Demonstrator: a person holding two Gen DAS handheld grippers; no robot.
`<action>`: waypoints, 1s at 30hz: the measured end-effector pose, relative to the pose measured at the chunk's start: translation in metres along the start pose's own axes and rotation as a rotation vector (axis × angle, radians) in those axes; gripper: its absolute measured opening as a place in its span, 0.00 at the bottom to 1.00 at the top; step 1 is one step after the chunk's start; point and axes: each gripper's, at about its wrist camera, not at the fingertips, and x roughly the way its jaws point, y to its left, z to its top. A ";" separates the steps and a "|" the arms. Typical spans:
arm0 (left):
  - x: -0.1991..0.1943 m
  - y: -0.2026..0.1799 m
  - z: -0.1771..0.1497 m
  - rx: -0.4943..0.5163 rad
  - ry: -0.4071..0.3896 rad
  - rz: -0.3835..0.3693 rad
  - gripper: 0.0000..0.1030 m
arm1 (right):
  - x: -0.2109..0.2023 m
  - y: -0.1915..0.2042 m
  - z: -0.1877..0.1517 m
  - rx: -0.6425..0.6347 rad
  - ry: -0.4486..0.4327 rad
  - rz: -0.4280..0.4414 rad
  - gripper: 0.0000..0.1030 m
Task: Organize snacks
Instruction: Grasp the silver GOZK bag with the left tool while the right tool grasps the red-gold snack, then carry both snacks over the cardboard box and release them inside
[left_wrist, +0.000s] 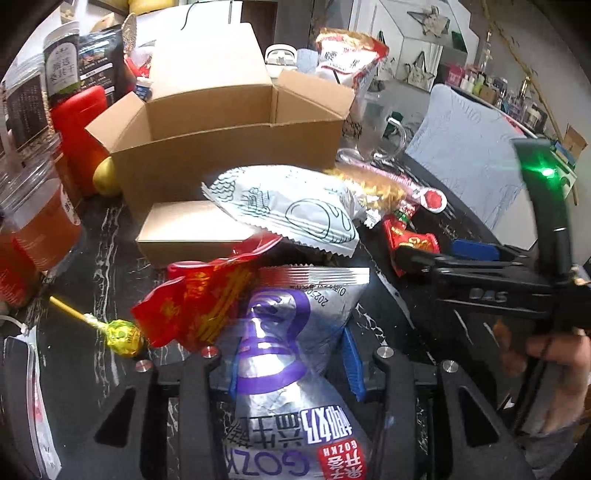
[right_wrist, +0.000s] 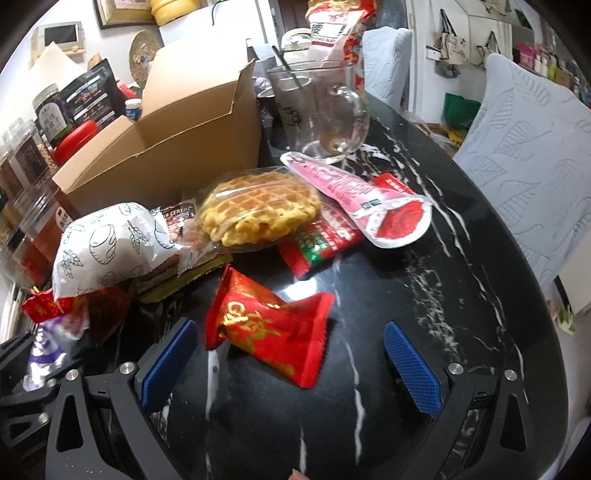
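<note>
My left gripper (left_wrist: 291, 369) is shut on a silver and purple snack packet (left_wrist: 295, 325), whose waist is crumpled between the blue pads (left_wrist: 352, 365). A red and gold packet (left_wrist: 192, 306) leans on its top left. My right gripper (right_wrist: 290, 328) stands open over the black marble table (right_wrist: 443, 295). A red packet with gold print (right_wrist: 266, 332) lies between its blue pads (right_wrist: 412, 369), touching neither. In the left wrist view the right gripper (left_wrist: 428, 248) sits at the right around that red packet (left_wrist: 410, 242). An open cardboard box (left_wrist: 221, 110) stands behind the snack pile.
A white printed packet (right_wrist: 103, 247), a wrapped waffle (right_wrist: 258, 210), a pink pouch (right_wrist: 369, 199) and a red-green sachet (right_wrist: 317, 247) lie before the box (right_wrist: 166, 147). A lollipop (left_wrist: 123, 338) lies left. Jars (left_wrist: 37, 206), a glass mug (right_wrist: 325, 103), chairs (right_wrist: 524, 177).
</note>
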 end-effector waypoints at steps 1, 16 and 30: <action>-0.002 0.001 0.000 -0.007 -0.006 -0.004 0.41 | 0.002 0.003 0.001 -0.007 -0.001 -0.007 0.96; -0.018 0.013 -0.009 -0.058 -0.028 -0.021 0.41 | -0.001 0.013 -0.008 -0.035 -0.026 -0.042 0.49; -0.062 0.020 -0.001 -0.078 -0.137 -0.025 0.41 | -0.054 0.031 -0.024 -0.100 -0.088 0.058 0.49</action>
